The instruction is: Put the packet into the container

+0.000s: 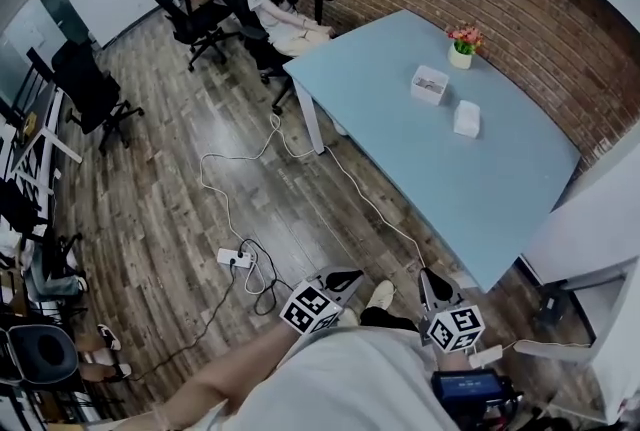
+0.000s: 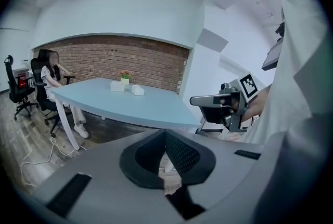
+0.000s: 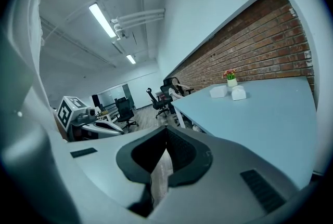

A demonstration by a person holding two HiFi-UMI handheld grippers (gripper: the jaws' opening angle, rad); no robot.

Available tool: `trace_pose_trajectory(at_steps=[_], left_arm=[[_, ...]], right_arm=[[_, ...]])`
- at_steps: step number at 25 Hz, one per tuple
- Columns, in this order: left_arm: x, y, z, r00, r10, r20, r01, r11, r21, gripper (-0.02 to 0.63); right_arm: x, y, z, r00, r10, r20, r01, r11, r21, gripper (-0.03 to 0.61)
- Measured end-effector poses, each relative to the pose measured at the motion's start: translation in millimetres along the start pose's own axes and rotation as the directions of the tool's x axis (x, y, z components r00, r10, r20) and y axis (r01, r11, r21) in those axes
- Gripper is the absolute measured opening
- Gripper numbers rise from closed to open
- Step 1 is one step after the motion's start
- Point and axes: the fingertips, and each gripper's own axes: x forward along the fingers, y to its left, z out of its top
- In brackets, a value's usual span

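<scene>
A white packet (image 1: 467, 118) lies on the light blue table (image 1: 430, 174), just right of a small white open container (image 1: 430, 84). Both grippers hang low by my body, short of the table's near corner and well away from the two items. My left gripper (image 1: 345, 277) is shut and holds nothing; its pads meet at the tips in the left gripper view (image 2: 165, 134). My right gripper (image 1: 432, 285) is likewise shut and empty (image 3: 166, 134). From the right gripper view the packet (image 3: 239, 93) and container (image 3: 218, 92) sit far along the tabletop.
A small pot of flowers (image 1: 462, 47) stands behind the container, near the brick wall. A person (image 1: 285, 14) sits at the table's far end among office chairs (image 1: 195, 19). Cables and a power strip (image 1: 237, 259) lie on the wooden floor. White furniture (image 1: 590, 229) stands at the right.
</scene>
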Motion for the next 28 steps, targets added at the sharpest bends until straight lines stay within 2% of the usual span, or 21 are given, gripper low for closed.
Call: trace_pose_trajectory(at_steps=[7, 17, 23, 28], left_arm=[[9, 25, 7, 0.999, 0.030, -0.011, -0.031, 0.999, -0.022, 0.011], [59, 47, 42, 1.000, 0.000, -0.029, 0.001, 1.000, 0.011, 0.011], [92, 63, 62, 0.999, -0.008, -0.042, 0.009, 1.000, 0.022, 0.011], [106, 79, 80, 0.999, 0.014, -0.035, -0.013, 1.000, 0.018, 0.011]], right_arm=[[29, -11, 13, 1.000, 0.024, -0.016, -0.024, 1.000, -0.005, 0.011], [44, -64, 28, 1.000, -0.005, -0.002, 0.005, 0.998, 0.057, 0.011], [63, -98, 46, 1.000, -0.008, 0.003, 0.008, 0.999, 0.052, 0.011], [74, -116, 57, 1.000, -0.007, -0.010, 0.007, 0.999, 0.053, 0.011]])
